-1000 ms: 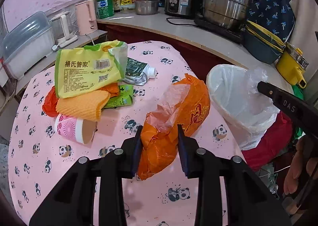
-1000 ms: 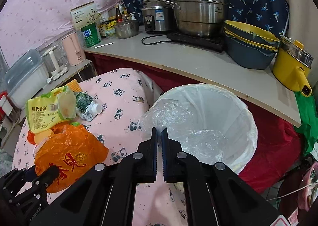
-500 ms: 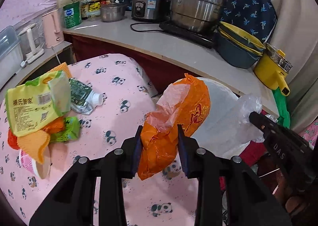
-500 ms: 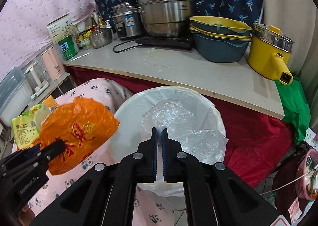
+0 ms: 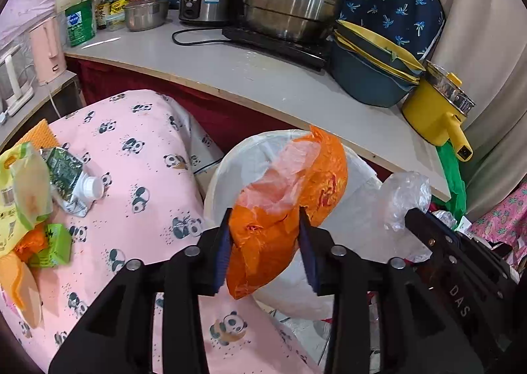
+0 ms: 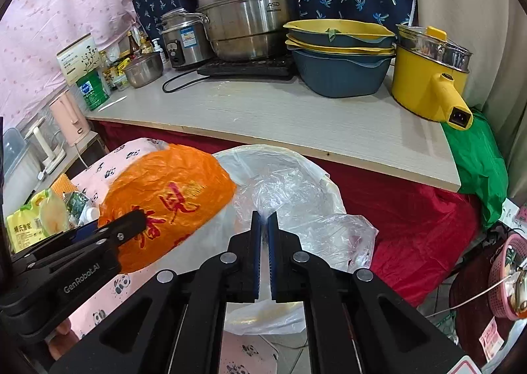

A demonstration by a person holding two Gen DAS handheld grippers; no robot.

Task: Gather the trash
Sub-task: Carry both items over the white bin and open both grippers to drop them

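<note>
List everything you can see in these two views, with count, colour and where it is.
orange plastic bag: 1, orange with red print, held over the bin's opening
trash bin: 1, white with a clear liner, beside the table
table: 1, pink panda cloth, left
snack pouch: 1, yellow-green, on the table's left edge
steel pots: 2, silver, back of the counter
basins: stacked, blue and yellow, on the counter
electric pot: 1, yellow, counter's right end
left gripper: black, shut on the orange bag
right gripper: black, pinching the liner
</note>
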